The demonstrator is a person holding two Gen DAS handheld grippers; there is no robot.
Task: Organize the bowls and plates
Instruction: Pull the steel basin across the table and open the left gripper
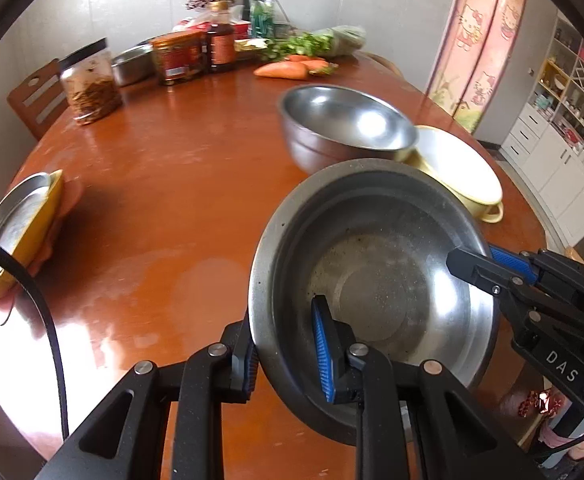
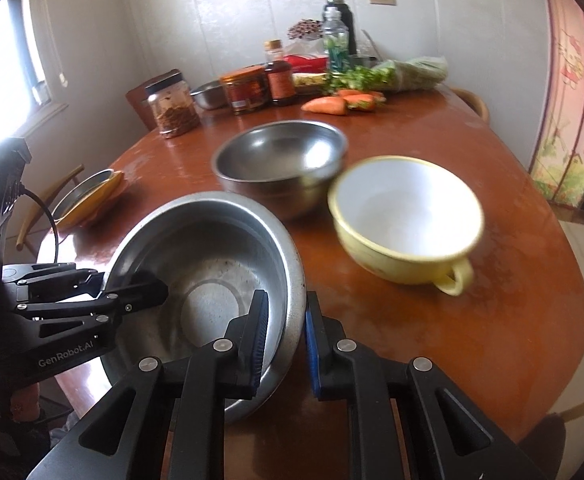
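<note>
Steel bowl [image 1: 375, 292] rim clamped between left hand-held gripper [image 1: 288, 356], right hand-held gripper [image 2: 286, 340]

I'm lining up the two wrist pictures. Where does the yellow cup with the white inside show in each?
Left wrist view: the yellow cup sits right of centre, partly hidden behind the steel bowl.
Right wrist view: the cup stands in full sight, right of centre, its handle toward the camera.
Shared landmark: the carrots at the table's far side.
</note>
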